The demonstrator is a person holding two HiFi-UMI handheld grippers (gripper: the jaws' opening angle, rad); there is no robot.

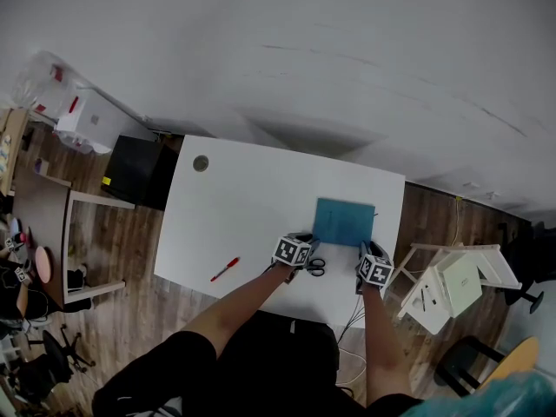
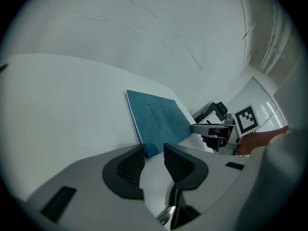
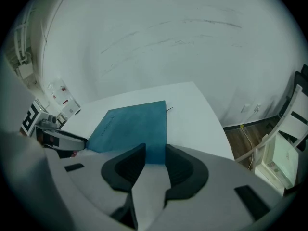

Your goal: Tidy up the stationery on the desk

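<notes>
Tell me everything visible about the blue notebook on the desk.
The blue notebook is closed, lying flat on the white desk near its right front. Its teal cover looks matte, like cloth, with faint lettering too small to read. A thin dark tip pokes past its far right corner. The left tongs and right tongs stand open at its near corners; contact is unclear.

A white desk (image 1: 252, 198) bears a teal notebook (image 1: 344, 221), scissors (image 1: 316, 266), red pen (image 1: 224, 269).
</notes>
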